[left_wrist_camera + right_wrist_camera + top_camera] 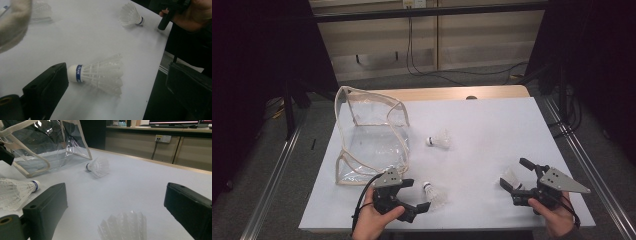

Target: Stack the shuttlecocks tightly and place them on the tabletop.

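Observation:
Three white shuttlecocks lie on the white table (492, 120). One shuttlecock (434, 194) (100, 73), with a blue band at its cork, rests on its side between the jaws of my left gripper (416, 196) (117, 75), which is open and not touching it. A second shuttlecock (512, 176) (123, 225) sits between the jaws of my open right gripper (513, 173) (115, 195). The third shuttlecock (439, 141) (98, 166) lies mid-table. A clear plastic bag (372, 135) (45, 145) with cream trim stands open at the left.
The table's near edge runs just under both grippers, and the left gripper's outer jaw hangs past it. Metal rails (277, 170) flank the table on the floor. Cables (432, 70) trail from a wall socket behind.

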